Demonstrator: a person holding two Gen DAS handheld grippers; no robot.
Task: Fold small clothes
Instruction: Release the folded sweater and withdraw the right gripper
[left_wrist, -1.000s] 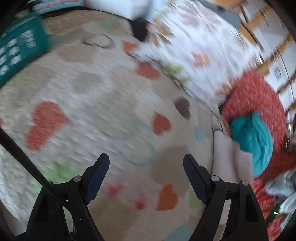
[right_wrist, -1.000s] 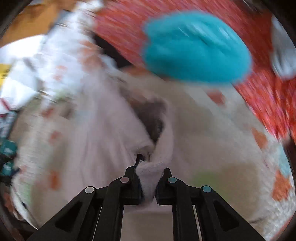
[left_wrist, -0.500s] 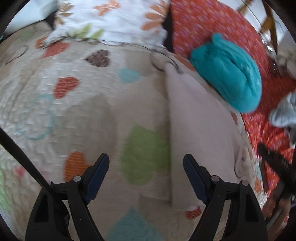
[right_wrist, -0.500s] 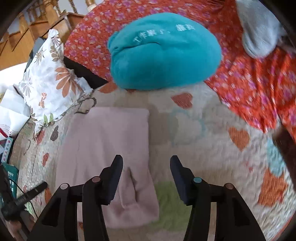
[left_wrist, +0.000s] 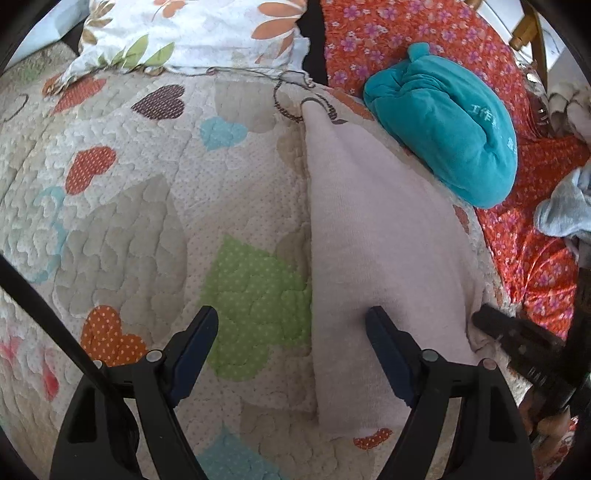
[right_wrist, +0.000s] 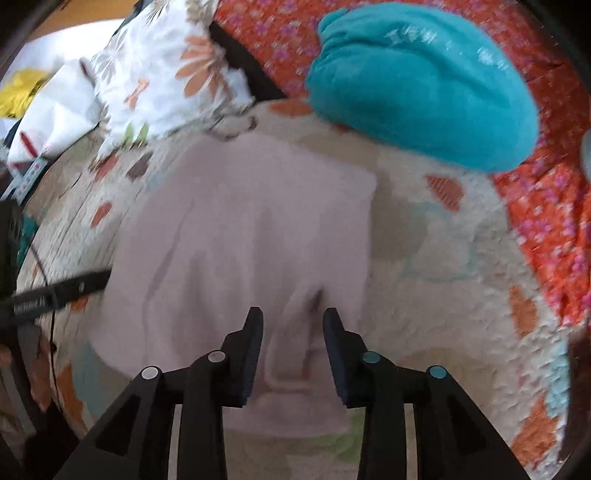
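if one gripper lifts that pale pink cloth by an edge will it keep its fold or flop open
Probably flops: the pale pink cloth lies limp on the quilt, with soft wrinkles near the right gripper. It looks thin, likely light. Its fuzzy knit should resist slipping.

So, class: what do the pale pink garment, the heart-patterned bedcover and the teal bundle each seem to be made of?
Pale pink garment: probably soft cotton knit, matte, with fine ribbing and limp folds.
Heart-patterned bedcover: looks like quilted cotton, since puffy stitched swirls cover the dotted printed patches.
Teal bundle: seems to be fleece or velour, with a plush, faintly shiny nap; it cannot be told for certain.
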